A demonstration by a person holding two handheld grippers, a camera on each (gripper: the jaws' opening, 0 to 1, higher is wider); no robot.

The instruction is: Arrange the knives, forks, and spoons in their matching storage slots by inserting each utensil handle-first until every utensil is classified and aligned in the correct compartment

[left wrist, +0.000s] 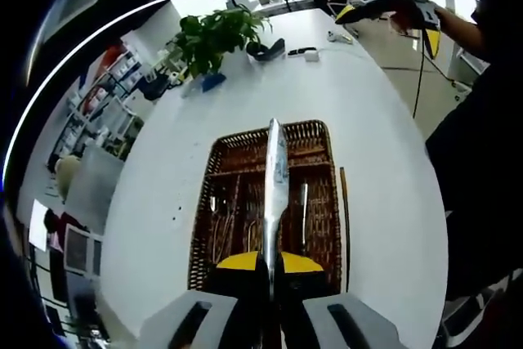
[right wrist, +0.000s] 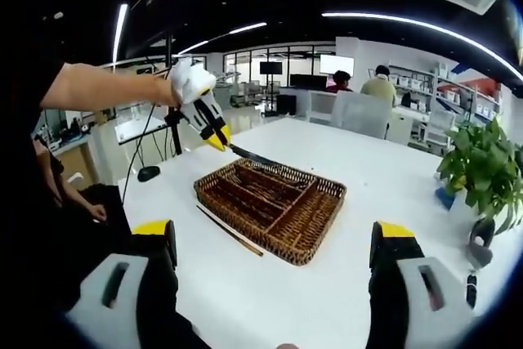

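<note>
Your left gripper (left wrist: pixel 271 271) clamps a knife (left wrist: pixel 274 194), blade running straight ahead from the jaws, above the wicker tray (left wrist: pixel 323 226). Utensils lie in slots either side of the blade. A thin stick (left wrist: pixel 344 218) lies just beside the tray's rim. Your right gripper (right wrist: pixel 274 255) stands open, tray ahead between its jaws, bare white table (right wrist: pixel 327 300) all around.

Light: my views bright, ceiling strips (right wrist: pixel 392 22) overhead.
Glare: bench (left wrist: pixel 359 120) washed white.
Edges: strong fisheye bending.
</note>
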